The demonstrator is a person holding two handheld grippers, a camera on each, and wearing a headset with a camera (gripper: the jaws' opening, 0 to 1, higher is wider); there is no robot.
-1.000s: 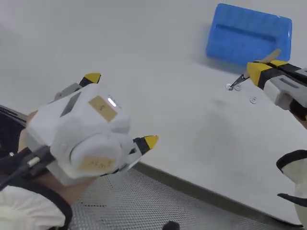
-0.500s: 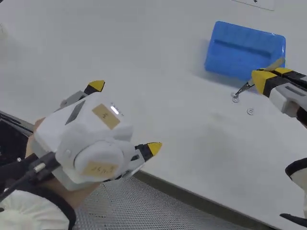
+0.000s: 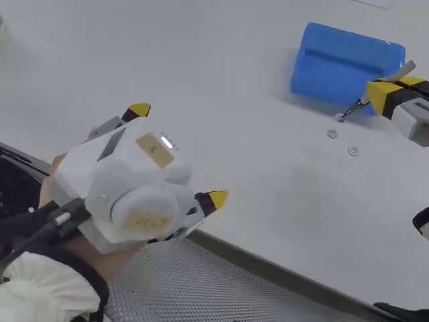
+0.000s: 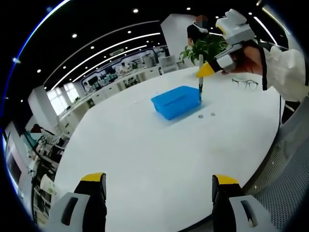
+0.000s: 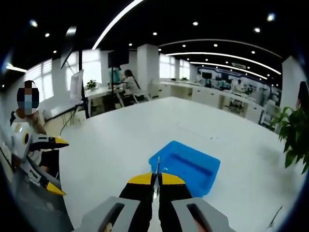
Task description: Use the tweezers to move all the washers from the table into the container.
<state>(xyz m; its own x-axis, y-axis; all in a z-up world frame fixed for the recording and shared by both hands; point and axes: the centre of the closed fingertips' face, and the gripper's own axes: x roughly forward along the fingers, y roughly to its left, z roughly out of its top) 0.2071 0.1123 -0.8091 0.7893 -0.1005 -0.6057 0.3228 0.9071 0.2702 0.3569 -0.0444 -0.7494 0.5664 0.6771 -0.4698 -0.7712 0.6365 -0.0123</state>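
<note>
open-plan hall with ceiling lights; a wide white table (image 3: 221, 80) serves as the work surface. container (image 3: 348, 64): blue tray, at 1 o'clock in the head view, resting flat on the table. left gripper (image 3: 177, 153): at 8 o'clock over the near table edge, jaws spread wide with nothing between them, well apart from the work. right gripper (image 3: 379, 94): at 3 o'clock, jaws pinched together on the tweezers (image 3: 352, 109), whose tip slants toward 8 o'clock just in front of the container's near wall. whether the tip carries anything is too small to tell. washers (image 3: 332, 133): two lie flat on the table, near each other, at about 6 o'clock from the container, the second (image 3: 353, 151) slightly nearer the viewer.

handling, as judged: the washers look like thin, stiff, light metal rings, probably slick against the smooth top and liable to skate or flip when nudged. best hold is likely across the ring's band, one tweezer leg through the hole, one outside the rim, with light pressure.
</note>
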